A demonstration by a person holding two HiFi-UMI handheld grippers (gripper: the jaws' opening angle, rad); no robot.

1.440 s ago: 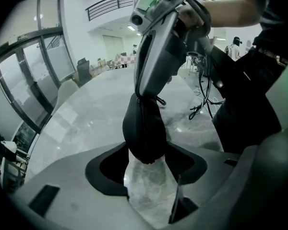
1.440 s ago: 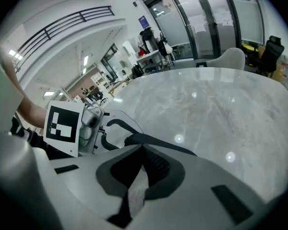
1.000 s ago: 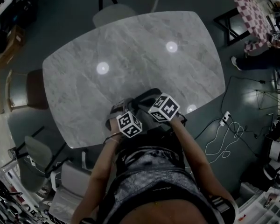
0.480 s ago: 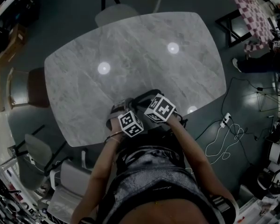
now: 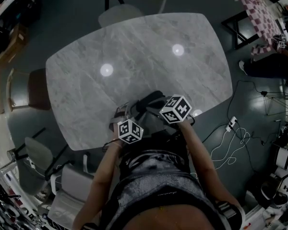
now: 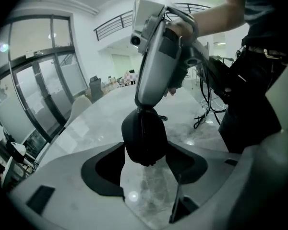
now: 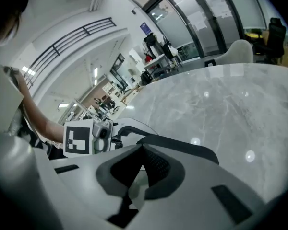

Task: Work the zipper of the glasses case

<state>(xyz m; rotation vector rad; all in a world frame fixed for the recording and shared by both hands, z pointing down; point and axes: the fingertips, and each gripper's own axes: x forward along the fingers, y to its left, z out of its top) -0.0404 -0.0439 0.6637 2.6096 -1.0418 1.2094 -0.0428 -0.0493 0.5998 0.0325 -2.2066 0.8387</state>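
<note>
Head view, nearest first: left marker cube [image 5: 130,131] sits a touch lower and closer to the body than a second ago. Right marker cube [image 5: 176,110] has swung out to the right and turned. The two cubes were almost touching; now a gap shows between them, and more of the dark case [image 5: 151,99] is visible just beyond. Desk [image 5: 134,56] unchanged.

Left hand-held gripper [image 6: 145,155]: jaws part-spread, grasping the case [image 6: 144,138] across its lower end, one dark pad [image 6: 105,169] against each side. Case stands on end, roughly upright, bottom end close over the marble, seam running up the face turned to this camera.

Right hand-held gripper [image 6: 143,110]: comes down steeply from above onto the top end of the case, tips right at the seam. In its own view the right hand-held gripper [image 7: 141,146] is clenched, tips together, with the rim of the case [image 7: 187,146] curving away just past them. Whether the zipper pull is pinched between the tips is too small to tell.

So: case at the near desk edge, left hand-held gripper on its bottom, right one on its top.

Farther out: bare marble with round light reflections. A chair [image 5: 117,16] at the far edge, another chair [image 5: 36,90] at the left. Cables [image 5: 230,138] on the floor to the right.
</note>
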